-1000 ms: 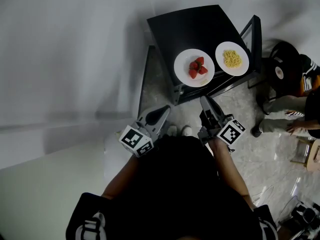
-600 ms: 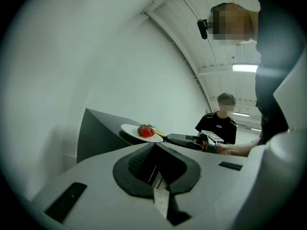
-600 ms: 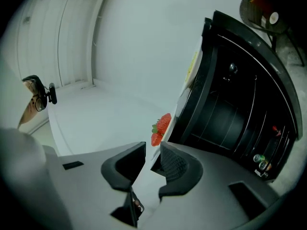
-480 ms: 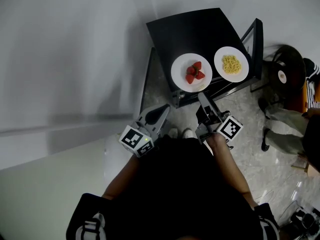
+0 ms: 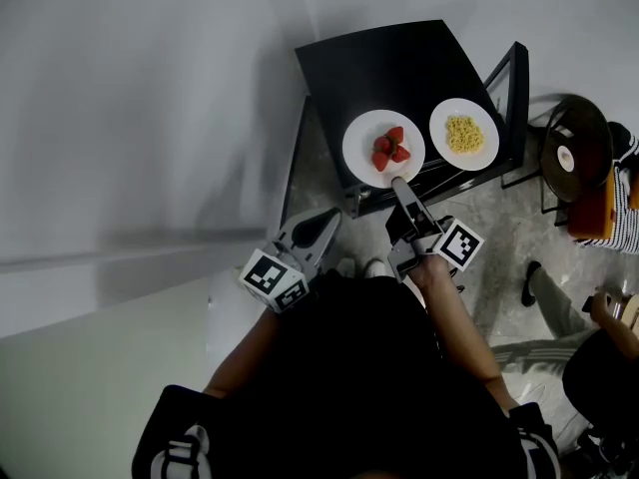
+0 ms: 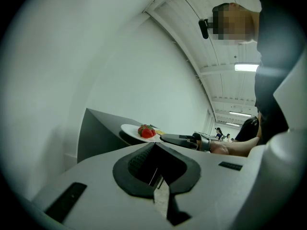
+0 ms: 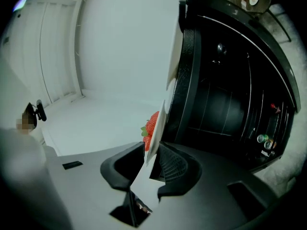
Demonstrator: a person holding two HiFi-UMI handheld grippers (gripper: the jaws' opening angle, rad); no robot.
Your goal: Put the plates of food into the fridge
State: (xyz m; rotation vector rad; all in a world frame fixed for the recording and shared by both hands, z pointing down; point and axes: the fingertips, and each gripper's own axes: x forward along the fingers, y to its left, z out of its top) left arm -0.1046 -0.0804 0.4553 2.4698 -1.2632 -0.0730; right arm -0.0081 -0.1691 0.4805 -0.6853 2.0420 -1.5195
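Two white plates stand on a black table (image 5: 389, 63): one with strawberries (image 5: 389, 149) and, right of it, one with yellow food (image 5: 464, 134). My right gripper (image 5: 399, 184) reaches the near rim of the strawberry plate (image 5: 359, 133). In the right gripper view its jaws (image 7: 152, 150) are opening with that plate's rim (image 7: 157, 131) between them, strawberries (image 7: 151, 126) just beyond. My left gripper (image 5: 329, 218) hangs low by my body, left of the table, shut and empty (image 6: 154, 145). The left gripper view shows the strawberry plate (image 6: 129, 130) from the side.
A white wall runs along the table's left and far sides. The table's black frame (image 7: 192, 80) has shelves below. At the right, a round dark stool (image 5: 569, 148) and a person in a striped sleeve (image 5: 609, 228) are on the marbled floor (image 5: 499, 238).
My right gripper has moved forward to the strawberry plate's rim and its jaws have opened. The person at the right has shifted away from the table. The left gripper has stayed put.
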